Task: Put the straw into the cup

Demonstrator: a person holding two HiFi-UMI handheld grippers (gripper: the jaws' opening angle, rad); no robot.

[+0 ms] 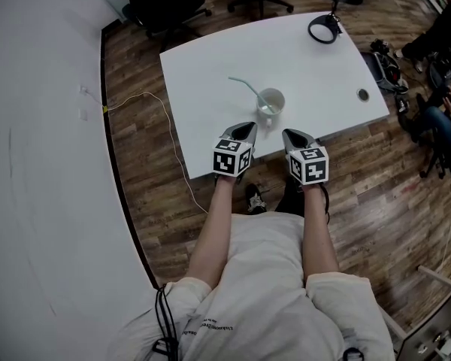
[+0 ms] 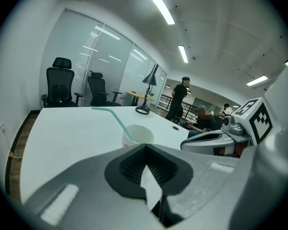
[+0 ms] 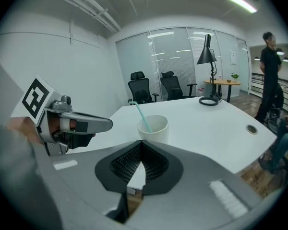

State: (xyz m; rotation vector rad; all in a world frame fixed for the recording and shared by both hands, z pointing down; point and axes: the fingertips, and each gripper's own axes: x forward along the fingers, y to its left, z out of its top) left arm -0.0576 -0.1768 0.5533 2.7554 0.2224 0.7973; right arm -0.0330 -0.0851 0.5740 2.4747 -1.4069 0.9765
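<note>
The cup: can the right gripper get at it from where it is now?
Probably yes. The cup stands just ahead of the right gripper on the table, nothing between them; its jaws are shut, though.

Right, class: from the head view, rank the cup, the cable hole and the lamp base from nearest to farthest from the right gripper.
1. The cup, with the straw in it, just ahead of the right gripper and slightly to its left.
2. The cable hole, off to the right.
3. The lamp base, at the far right corner of the table.
</note>
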